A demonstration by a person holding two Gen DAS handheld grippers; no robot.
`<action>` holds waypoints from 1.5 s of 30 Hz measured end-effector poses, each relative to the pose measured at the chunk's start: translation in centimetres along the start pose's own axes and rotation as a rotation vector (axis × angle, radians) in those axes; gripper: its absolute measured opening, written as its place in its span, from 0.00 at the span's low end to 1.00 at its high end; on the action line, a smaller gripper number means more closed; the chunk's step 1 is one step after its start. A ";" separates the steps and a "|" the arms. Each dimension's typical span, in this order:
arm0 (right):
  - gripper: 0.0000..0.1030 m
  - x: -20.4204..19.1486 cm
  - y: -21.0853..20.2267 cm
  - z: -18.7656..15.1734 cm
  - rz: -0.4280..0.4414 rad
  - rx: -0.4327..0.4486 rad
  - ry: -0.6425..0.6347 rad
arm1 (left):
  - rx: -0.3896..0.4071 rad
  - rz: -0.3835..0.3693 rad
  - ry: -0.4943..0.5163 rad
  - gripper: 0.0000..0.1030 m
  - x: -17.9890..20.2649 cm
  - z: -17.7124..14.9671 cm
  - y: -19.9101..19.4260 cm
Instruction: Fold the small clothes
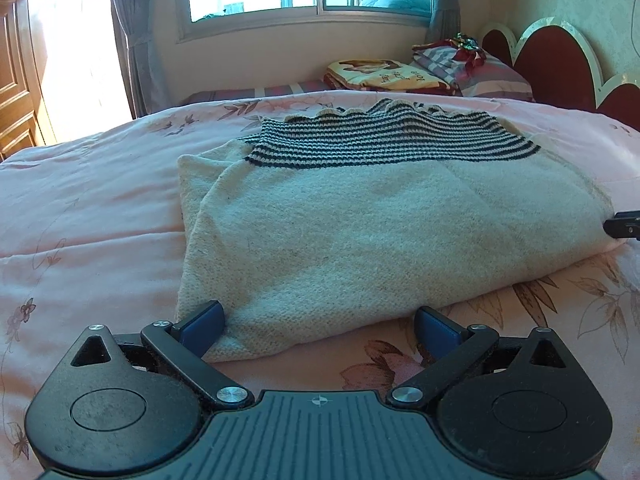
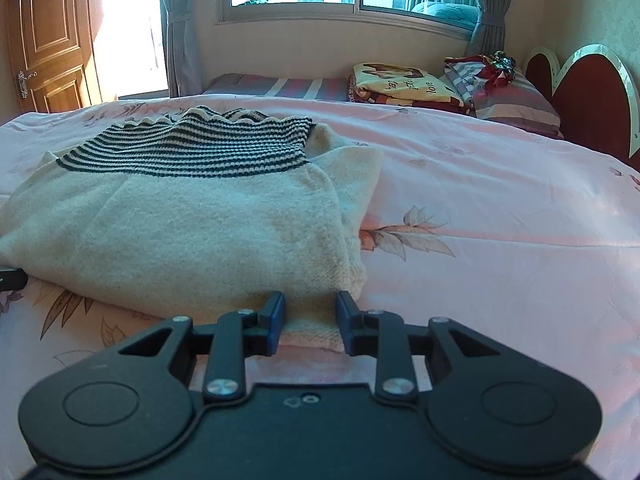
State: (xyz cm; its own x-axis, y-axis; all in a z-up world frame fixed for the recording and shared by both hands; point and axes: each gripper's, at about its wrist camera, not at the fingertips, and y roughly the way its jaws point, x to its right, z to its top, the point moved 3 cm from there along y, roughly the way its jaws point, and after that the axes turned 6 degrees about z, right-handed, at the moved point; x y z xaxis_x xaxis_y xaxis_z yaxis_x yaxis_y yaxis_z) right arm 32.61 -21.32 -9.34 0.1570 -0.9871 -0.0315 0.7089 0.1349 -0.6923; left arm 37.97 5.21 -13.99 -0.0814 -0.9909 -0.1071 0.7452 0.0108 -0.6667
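A cream knitted sweater (image 1: 360, 232) with a black-and-cream striped far part lies folded on the pink floral bedspread (image 1: 80, 208). My left gripper (image 1: 320, 326) is wide open at the sweater's near left corner, the fold edge lying between its blue pads. In the right wrist view the sweater (image 2: 192, 220) lies left of centre. My right gripper (image 2: 310, 320) is partly open at the near right corner, with the sweater's hem between its pads and gaps on both sides. The right gripper's tip shows at the far right edge of the left wrist view (image 1: 624, 226).
Folded blankets (image 2: 404, 86) and a striped pillow (image 2: 516, 100) lie at the bed's far end by a red headboard (image 2: 588, 96). A window with grey curtains is behind. A wooden door (image 2: 52, 36) stands at the far left. The bedspread (image 2: 500, 220) stretches right of the sweater.
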 end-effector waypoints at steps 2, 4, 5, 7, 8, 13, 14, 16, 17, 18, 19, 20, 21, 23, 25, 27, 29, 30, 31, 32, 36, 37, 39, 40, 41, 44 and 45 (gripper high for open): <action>0.38 0.9 0.2 0.0 0.008 -0.025 0.044 | 0.015 0.042 -0.041 0.98 -1.0 -0.3 -0.8; 0.39 2.5 -0.4 0.3 0.045 -0.041 0.153 | -0.032 0.166 -0.102 0.98 -3.1 -1.4 -1.3; 0.39 2.8 -1.2 0.5 0.037 -0.023 0.157 | -0.052 0.186 -0.160 0.98 -4.5 -2.2 -1.6; 0.39 2.7 -2.8 0.5 0.036 0.027 0.128 | -0.047 0.161 -0.306 0.98 -7.1 -3.8 -2.8; 0.38 2.6 -3.4 0.5 0.052 0.045 0.126 | -0.037 0.135 -0.361 0.98 -7.8 -4.3 -3.4; 0.30 0.0 -4.4 1.7 0.163 0.121 0.112 | 0.030 -0.150 -0.671 0.97 -7.2 -4.6 -4.6; 0.23 -0.9 -4.3 2.3 0.195 0.134 0.109 | 0.031 -0.194 -0.759 0.97 -6.8 -4.7 -4.2; 0.06 -2.7 -3.9 3.3 0.264 0.148 0.099 | 0.021 -0.239 -0.938 0.92 -6.7 -5.4 -2.7; 0.01 -3.6 -3.6 3.8 0.292 0.151 0.096 | 0.017 -0.258 -1.025 0.87 -6.6 -6.1 -1.9; 0.01 -4.6 -3.3 4.4 0.318 0.155 0.092 | 0.039 -0.246 -1.073 0.81 -6.7 -6.4 -1.5; 0.01 -5.3 -3.0 4.7 0.335 0.157 0.090 | 0.060 -0.234 -1.098 0.78 -6.7 -6.6 -1.1; 0.01 -5.9 -2.7 5.0 0.348 0.157 0.090 | 0.073 -0.222 -1.115 0.76 -6.7 -6.6 -0.7; 0.01 -6.4 -2.1 5.4 0.365 0.153 0.096 | 0.084 -0.209 -1.129 0.74 -6.7 -6.5 -0.4; 0.01 -6.9 -0.9 5.9 0.390 0.140 0.117 | 0.103 -0.203 -1.132 0.75 -6.5 -6.0 0.5; 0.01 -7.4 0.3 6.1 0.400 0.127 0.129 | 0.109 -0.203 -1.129 0.75 -6.5 -5.4 1.5; 0.01 -8.1 1.5 6.3 0.409 0.114 0.129 | 0.112 -0.205 -1.138 0.75 -6.8 -4.7 2.2; 0.01 -8.7 2.4 6.4 0.417 0.104 0.123 | 0.115 -0.196 -1.145 0.74 -6.9 -4.2 2.9; 0.01 -9.0 2.7 6.5 0.418 0.100 0.120 | 0.105 -0.181 -1.144 0.70 -6.9 -4.0 3.2; 0.01 -9.3 3.1 6.7 0.418 0.098 0.115 | 0.085 -0.158 -1.144 0.58 -7.1 -3.7 3.5; 0.01 -9.5 3.4 6.9 0.417 0.097 0.115 | 0.063 -0.133 -1.150 0.50 -7.2 -3.6 3.9; 0.01 -9.9 4.6 7.5 0.426 0.084 0.129 | 0.029 -0.162 -1.209 0.26 -8.1 -4.2 5.0; 0.01 -10.0 4.9 7.6 0.426 0.075 0.127 | 0.030 -0.171 -1.198 0.25 -8.0 -4.3 5.1; 0.01 -10.5 5.7 7.4 0.406 0.035 0.113 | 0.035 -0.190 -1.181 0.24 -7.9 -4.4 5.1; 0.01 -10.6 6.3 7.1 0.394 0.001 0.104 | 0.037 -0.200 -1.181 0.23 -7.8 -4.5 5.1; 0.01 -10.8 7.0 6.7 0.374 -0.038 0.092 | 0.036 -0.209 -1.182 0.22 -7.8 -4.5 5.1; 0.00 -11.1 7.2 6.2 0.351 -0.026 0.081 | 0.070 -0.253 -1.170 0.21 -8.3 -3.3 4.7; 0.00 -11.2 7.2 6.2 0.343 -0.027 0.079 | 0.090 -0.261 -1.139 0.21 -8.3 -2.3 4.2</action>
State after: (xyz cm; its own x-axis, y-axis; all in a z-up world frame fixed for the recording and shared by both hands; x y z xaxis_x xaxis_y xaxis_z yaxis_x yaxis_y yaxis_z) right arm 40.24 -8.74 -9.47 0.3283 -0.8886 -0.3203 0.6057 0.4583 -0.6505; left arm 40.21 13.76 -17.58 0.3671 -0.5102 0.7778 0.8412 -0.1748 -0.5117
